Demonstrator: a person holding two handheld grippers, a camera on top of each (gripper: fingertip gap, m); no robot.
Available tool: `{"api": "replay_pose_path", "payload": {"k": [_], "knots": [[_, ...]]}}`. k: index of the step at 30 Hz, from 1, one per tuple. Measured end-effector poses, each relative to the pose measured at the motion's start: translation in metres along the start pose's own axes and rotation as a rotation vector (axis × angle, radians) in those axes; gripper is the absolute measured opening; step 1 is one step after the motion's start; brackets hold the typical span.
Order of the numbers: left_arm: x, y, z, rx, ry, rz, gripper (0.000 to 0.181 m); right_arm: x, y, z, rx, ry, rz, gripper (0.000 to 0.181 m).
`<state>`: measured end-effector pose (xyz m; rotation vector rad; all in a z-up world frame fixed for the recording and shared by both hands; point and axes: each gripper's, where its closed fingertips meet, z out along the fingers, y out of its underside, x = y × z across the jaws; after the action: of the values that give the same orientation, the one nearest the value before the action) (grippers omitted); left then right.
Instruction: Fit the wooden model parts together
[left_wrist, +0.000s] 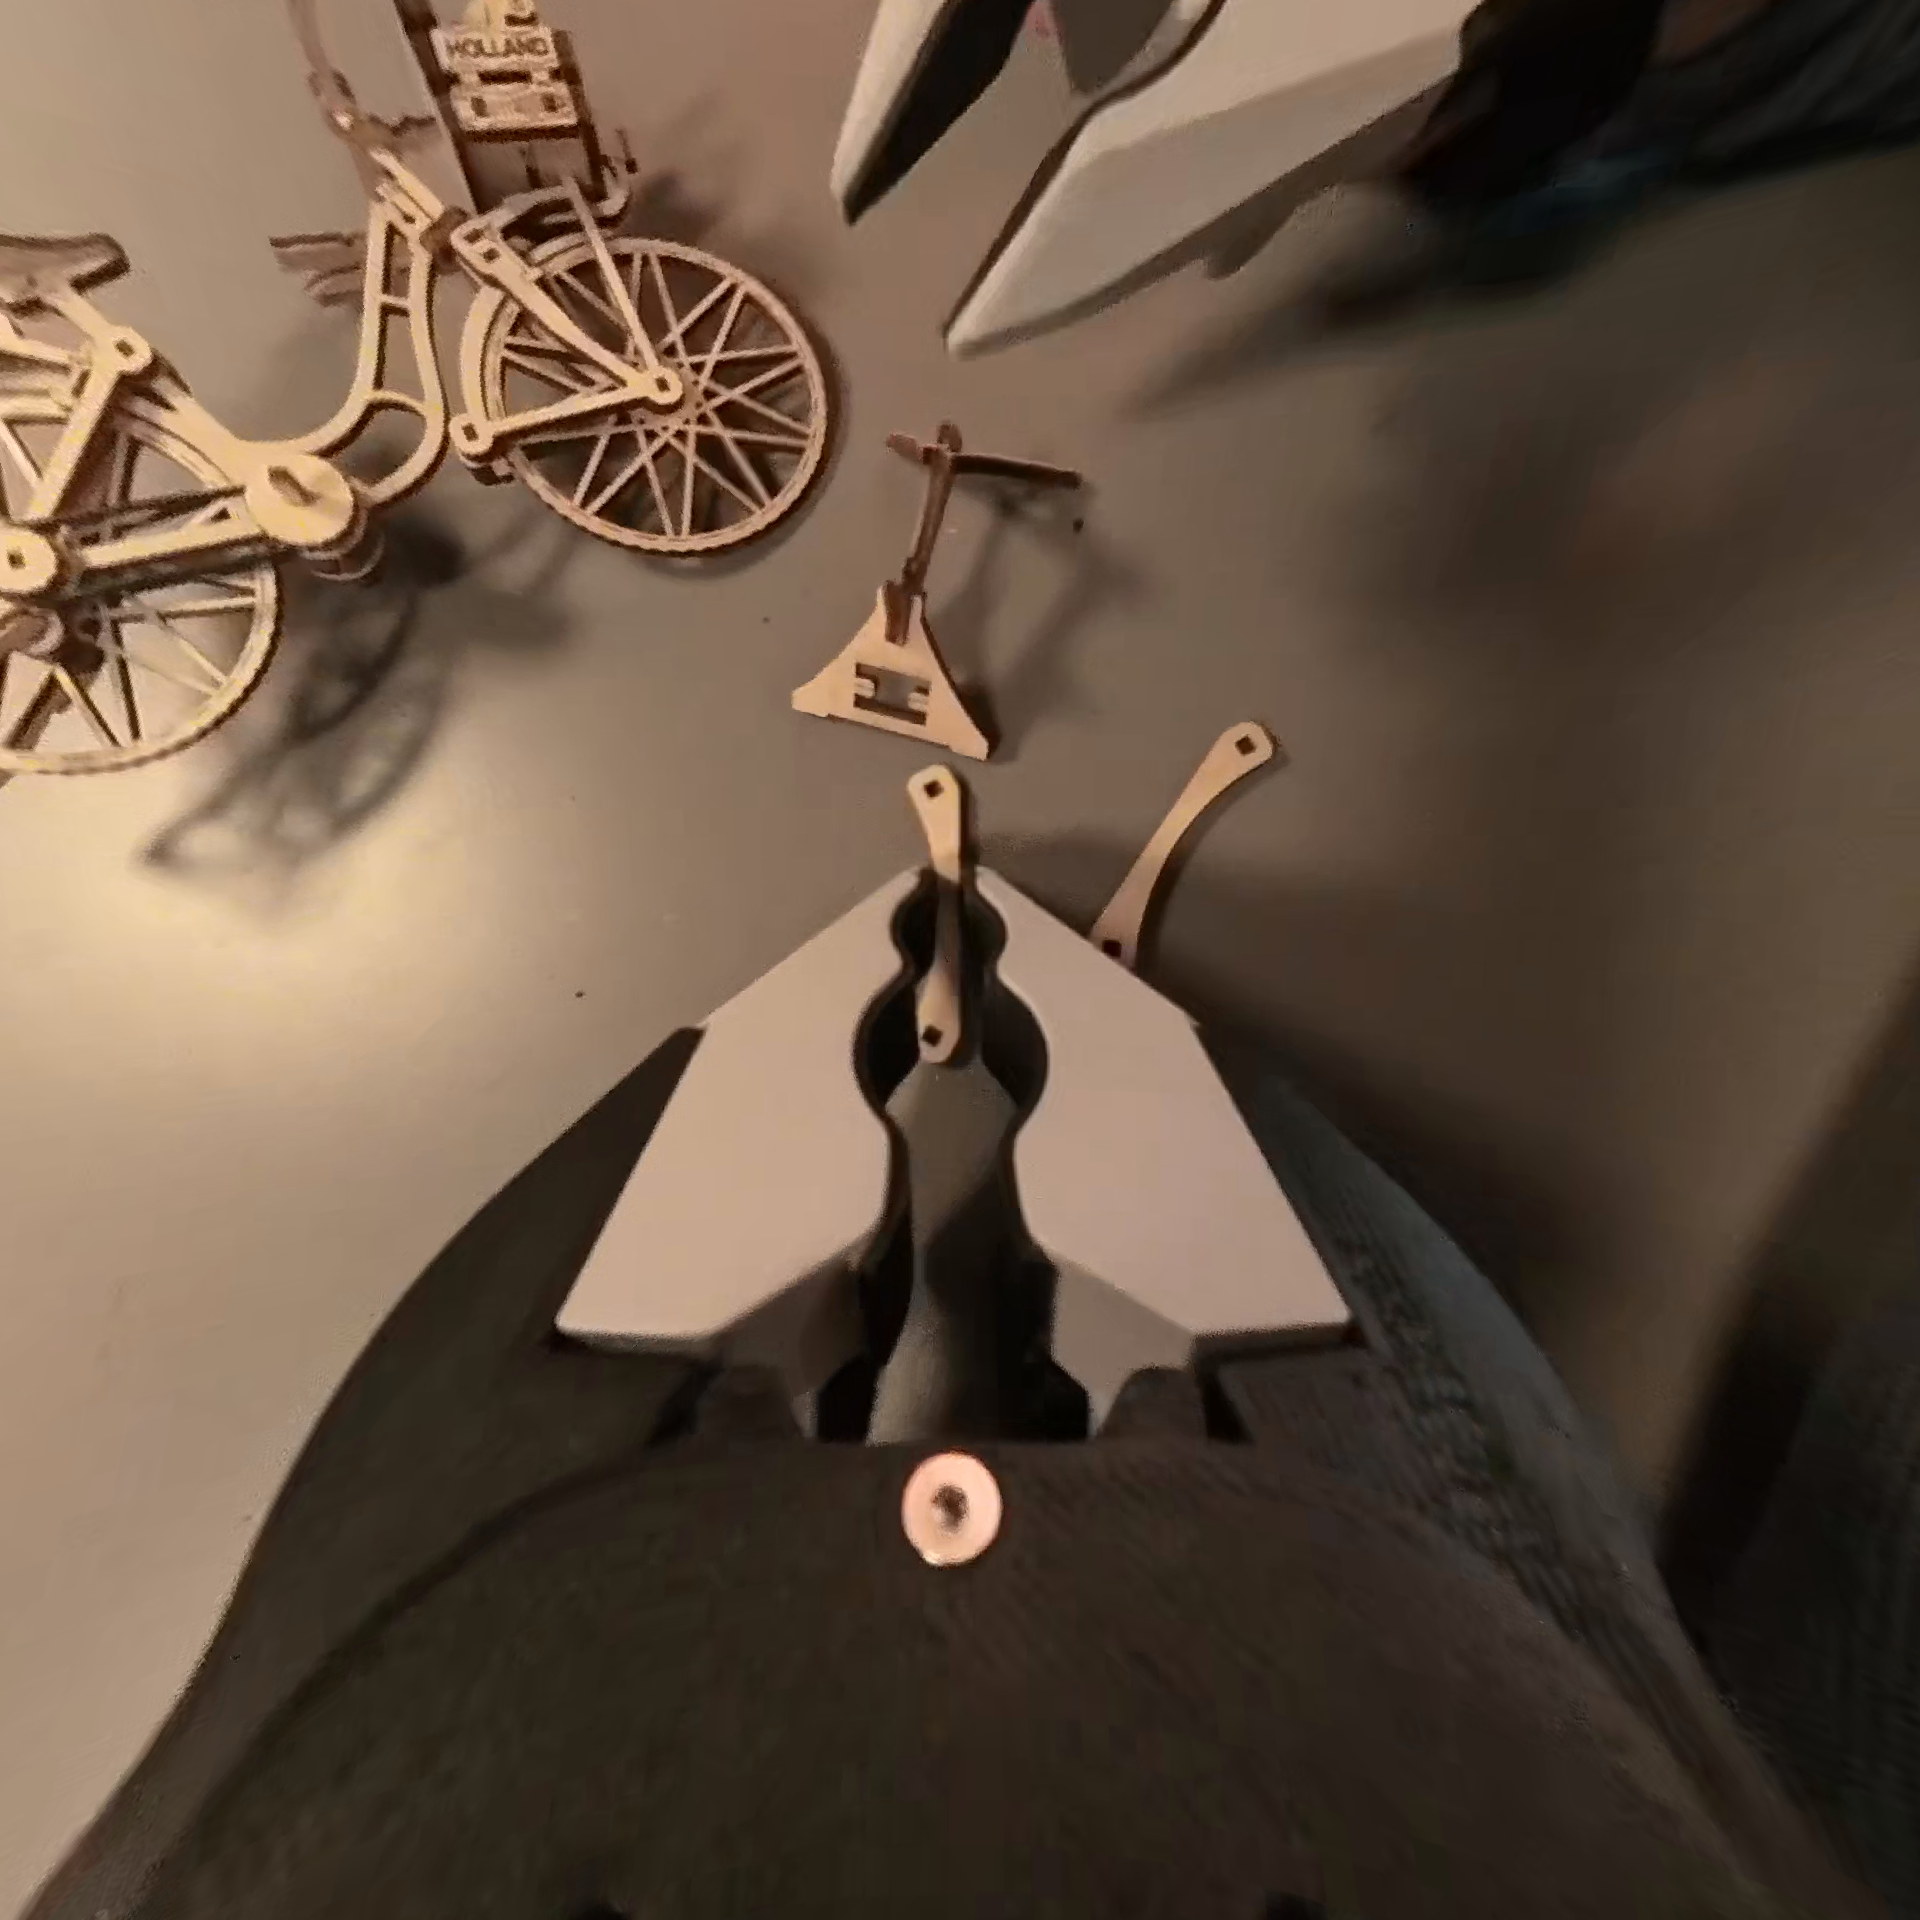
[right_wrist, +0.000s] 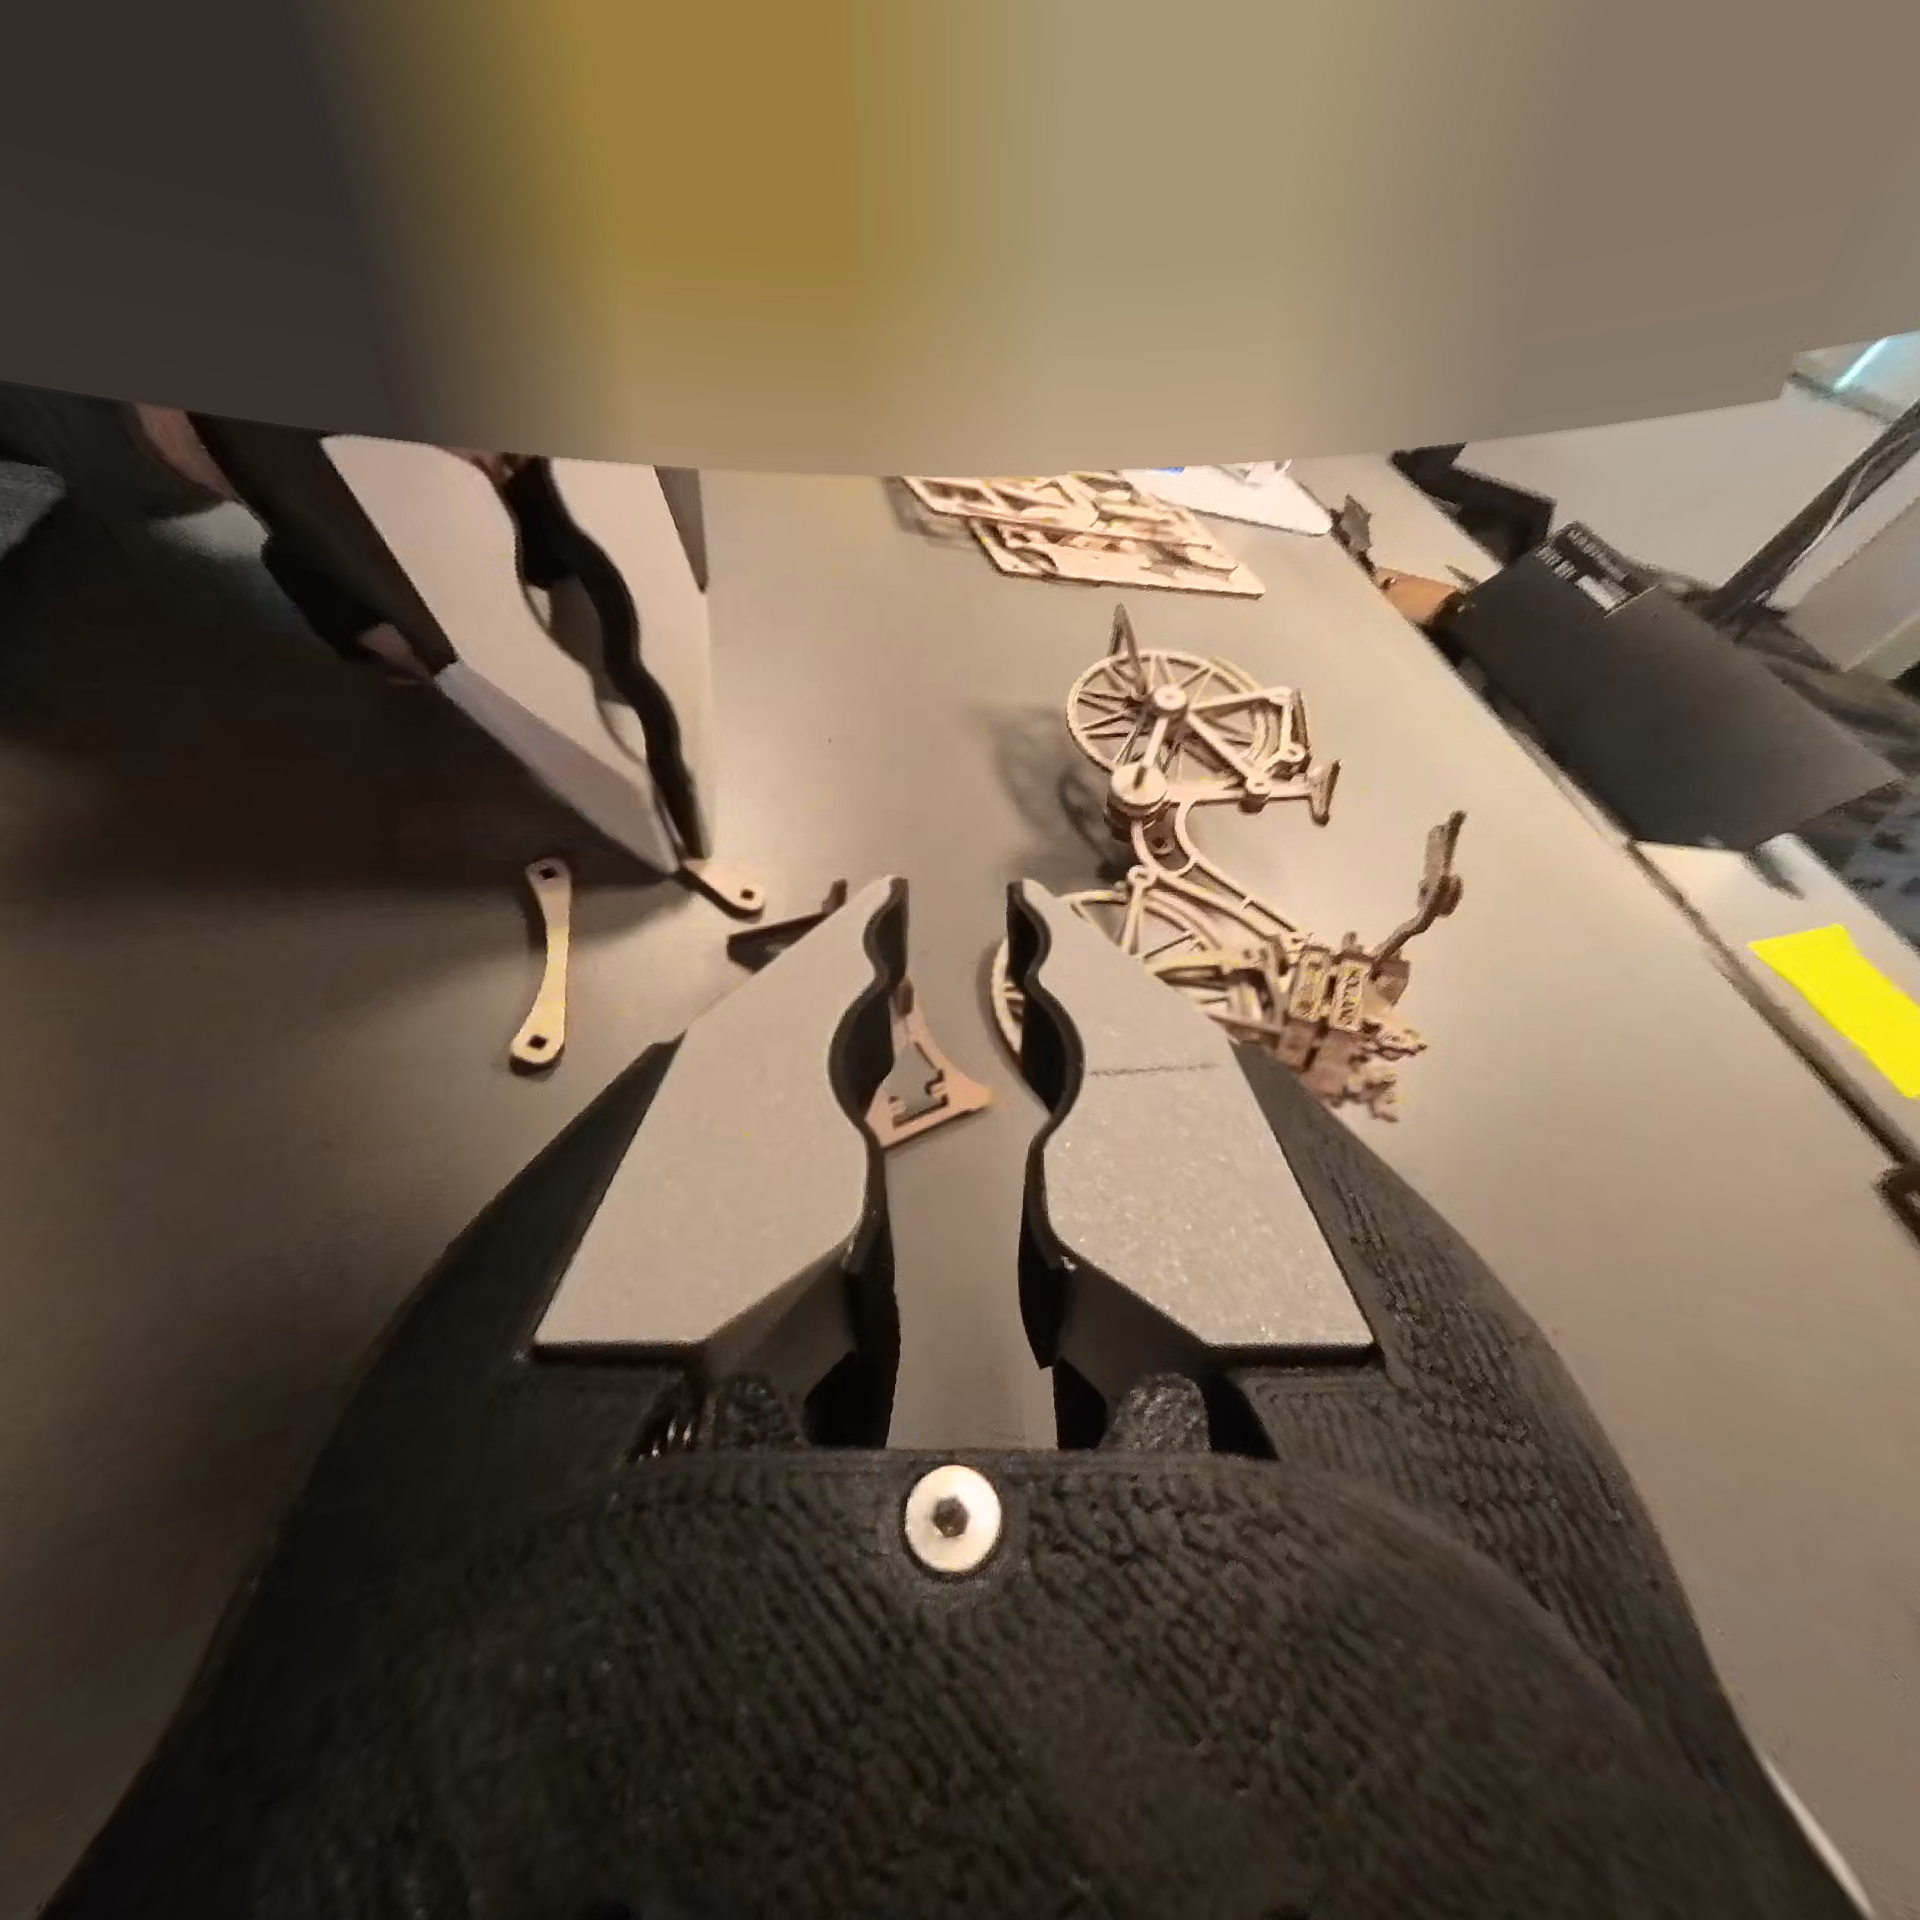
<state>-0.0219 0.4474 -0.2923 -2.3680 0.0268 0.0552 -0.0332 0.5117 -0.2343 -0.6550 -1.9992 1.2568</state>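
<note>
My left gripper (left_wrist: 948, 883) is shut on a small curved wooden strip (left_wrist: 935, 805), held at table level; the strip's end pokes out past the tips. In the right wrist view the left gripper (right_wrist: 681, 852) touches down on that strip (right_wrist: 732, 888). A second curved strip (left_wrist: 1184, 831) lies just right of it and also shows in the right wrist view (right_wrist: 545, 966). A triangular wooden stand piece with a stem (left_wrist: 894, 686) lies just ahead. My right gripper (right_wrist: 956, 904) is open and empty, hovering over the stand piece (right_wrist: 925, 1096). It also shows at the top of the left wrist view (left_wrist: 904, 275).
A part-built wooden bicycle model (left_wrist: 416, 416) lies on the grey table (left_wrist: 1455, 623), left of the loose parts; in the right wrist view the bicycle (right_wrist: 1226, 883) is ahead on the right. Wooden part sheets (right_wrist: 1081, 530) lie farther back. A black box (right_wrist: 1662, 707) and yellow tape (right_wrist: 1849, 997) are at the right. The bicycle (right_wrist: 1226, 883) sits 10 cm or so from the ends of my right fingers.
</note>
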Motion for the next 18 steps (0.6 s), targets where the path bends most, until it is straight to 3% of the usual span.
{"api": "replay_pose_path", "payload": {"k": [7, 12, 18], "knots": [[-0.012, -0.002, -0.006, 0.018, -0.127, 0.231, 0.003, -0.034, -0.007, -0.004, 0.038, -0.201, -0.009, 0.021], [0.011, -0.028, -0.017, 0.192, -0.173, 0.424, 0.003, -0.050, -0.007, -0.003, -0.009, -0.310, 0.163, 0.018], [0.029, -0.043, -0.025, 0.297, -0.214, 0.555, 0.004, -0.061, -0.005, -0.005, -0.052, -0.457, 0.432, 0.010]]}}
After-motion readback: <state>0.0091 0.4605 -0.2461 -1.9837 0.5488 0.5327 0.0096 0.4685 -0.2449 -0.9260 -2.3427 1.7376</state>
